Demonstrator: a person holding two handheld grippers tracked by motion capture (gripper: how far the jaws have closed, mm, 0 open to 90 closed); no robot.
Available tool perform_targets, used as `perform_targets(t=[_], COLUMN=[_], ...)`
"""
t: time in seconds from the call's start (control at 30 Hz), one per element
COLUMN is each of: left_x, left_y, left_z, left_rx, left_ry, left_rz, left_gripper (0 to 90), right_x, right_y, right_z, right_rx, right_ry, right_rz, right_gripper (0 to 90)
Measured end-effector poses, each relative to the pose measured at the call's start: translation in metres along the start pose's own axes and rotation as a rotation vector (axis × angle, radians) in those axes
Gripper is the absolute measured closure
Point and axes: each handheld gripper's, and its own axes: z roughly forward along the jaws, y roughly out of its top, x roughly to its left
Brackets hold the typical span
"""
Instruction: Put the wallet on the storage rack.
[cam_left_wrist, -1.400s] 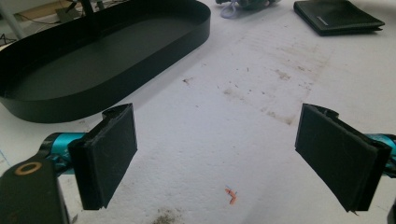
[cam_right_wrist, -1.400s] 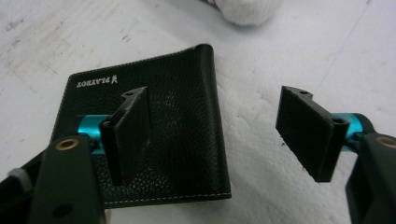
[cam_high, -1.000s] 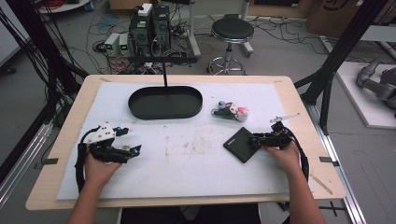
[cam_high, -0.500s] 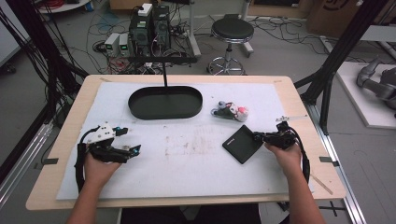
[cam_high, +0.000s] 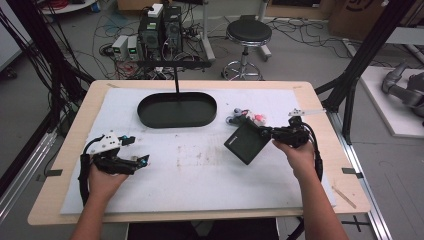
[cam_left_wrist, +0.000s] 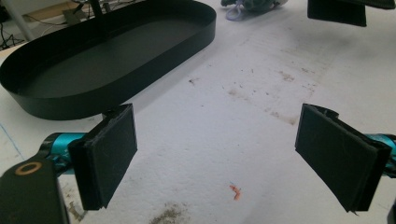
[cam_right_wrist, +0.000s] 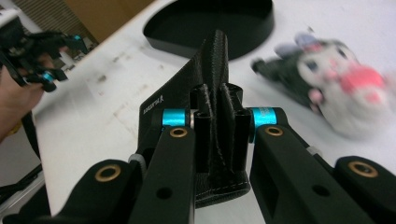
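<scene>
My right gripper (cam_high: 270, 134) is pinching the black wallet (cam_high: 246, 143) at its edge, lifted off the mat right of centre. Left gripper (cam_high: 141, 160) spread, idle near left. Next, probably: carry it to the black tray (cam_high: 177, 111), far centre.

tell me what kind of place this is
Most likely a robotics lab or recording workshop. A wooden table with a white mat stands on a floor strewn with cables, with computer boxes and a round stool behind it.
</scene>
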Motion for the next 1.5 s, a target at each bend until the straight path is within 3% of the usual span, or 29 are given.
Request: perform_targets(t=[0.17,0.43,0.77,0.8,0.87,0.9,1.07,1.1,1.33,1.5], left_x=[0.002,0.001,0.002,0.002,0.002,0.002,0.002,0.003,0.004,0.004], left_y=[-0.003,-0.007,-0.01,-0.01,-0.01,-0.01,-0.01,-0.011,-0.012,-0.011], left_z=[-0.008,-0.021,-0.026,-0.026,-0.026,-0.026,-0.024,-0.024,-0.024,-0.023], left_rx=[-0.006,-0.013,-0.015,-0.017,-0.013,-0.014,-0.013,-0.011,-0.009,-0.013], left_ry=[0.009,0.027,0.034,0.034,0.034,0.032,0.031,0.03,0.032,0.027], left_rz=[-0.006,-0.011,-0.016,-0.022,-0.019,-0.019,-0.02,-0.019,-0.02,-0.021], left_gripper=[12.8,12.8,12.8,12.8,12.8,12.8,12.8,12.8,12.8,12.8], right_x=[0.009,0.023,0.043,0.047,0.049,0.05,0.051,0.05,0.046,0.028], right_y=[0.024,0.059,0.096,0.105,0.107,0.116,0.126,0.129,0.132,0.126], right_z=[0.015,0.049,0.1,0.112,0.116,0.13,0.153,0.165,0.192,0.208], right_rx=[-0.016,-0.022,-0.011,-0.001,-0.006,0.001,-0.007,-0.001,-0.013,-0.034], right_ry=[0.048,0.074,0.081,0.08,0.076,0.072,0.059,0.048,0.023,-0.018], right_rz=[-0.01,-0.028,-0.068,-0.082,-0.089,-0.082,-0.054,-0.048,-0.017,0.049], right_gripper=[85.2,85.2,85.1,85.1,85.1,85.1,85.1,85.1,85.1,85.1])
